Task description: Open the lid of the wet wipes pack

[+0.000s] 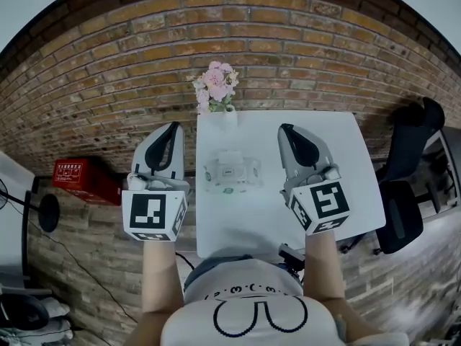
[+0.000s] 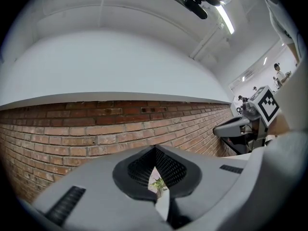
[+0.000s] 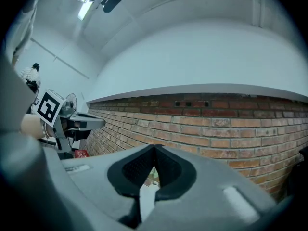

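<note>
Biggest thing in the head view was the brick wall (image 1: 108,56) at 12 o'clock, then the white desk (image 1: 338,186) pushed up against it, with a black office chair (image 1: 407,193) off at 3 o'clock. I held the left gripper (image 1: 173,128) and the right gripper (image 1: 287,130) level above the desk. Both had their jaws pressed together with nothing in them.

The wet wipes pack (image 1: 248,173) lay flat mid-desk between them, with the left gripper at its 9 o'clock and the right at its 3. Neither was touching it. The lid (image 1: 229,170) looked closed to me. A small bunch of pink flowers (image 1: 217,81) stood at the pack's 12 o'clock.

My take on doing this well: spread the jaws first, come down, pin the pack body with one gripper so it doesn't slide, and catch the lid's lip with the other. Lift gently, since the soft pack will probably buckle.

Only the head view showed the pack at all. The gripper views pointed over it at the wall. They did show the ceiling fan (image 2: 192,1) and each other's marker cube, plus a sliver of flower greenery through the jaw slit.
</note>
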Available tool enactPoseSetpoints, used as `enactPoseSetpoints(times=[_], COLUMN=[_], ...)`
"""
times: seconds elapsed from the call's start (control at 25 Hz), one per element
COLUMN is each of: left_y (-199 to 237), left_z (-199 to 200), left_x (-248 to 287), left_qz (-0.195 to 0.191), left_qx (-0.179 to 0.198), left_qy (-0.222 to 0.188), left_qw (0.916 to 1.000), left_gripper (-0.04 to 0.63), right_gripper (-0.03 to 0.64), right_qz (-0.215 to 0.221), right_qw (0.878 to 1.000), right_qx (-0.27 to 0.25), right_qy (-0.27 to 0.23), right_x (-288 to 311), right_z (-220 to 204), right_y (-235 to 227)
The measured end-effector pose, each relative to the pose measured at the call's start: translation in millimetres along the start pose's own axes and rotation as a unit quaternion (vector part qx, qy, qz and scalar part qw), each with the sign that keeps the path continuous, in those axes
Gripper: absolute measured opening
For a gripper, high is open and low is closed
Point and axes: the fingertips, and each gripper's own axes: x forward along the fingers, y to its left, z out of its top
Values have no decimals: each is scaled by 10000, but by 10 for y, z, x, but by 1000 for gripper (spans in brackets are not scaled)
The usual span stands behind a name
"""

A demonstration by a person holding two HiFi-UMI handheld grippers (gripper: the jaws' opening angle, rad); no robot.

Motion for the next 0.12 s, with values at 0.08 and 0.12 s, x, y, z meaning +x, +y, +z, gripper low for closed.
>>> enactPoseSetpoints(times=[0.08,0.12], left_y=[15,22], left_z=[-15,-23], left_x=[10,16], left_qz=[13,20], left_qx=[-19,-28], left_qy=[6,9], left_qw=[10000,10000], left_gripper=[-2,-2], right_gripper=[0,0], right_qz=[49,74], right_qw=[10000,10000], right_qx=[-3,-3], right_qy=[10,16], right_x=[20,29], right_z=[-8,-13], right_y=[10,15])
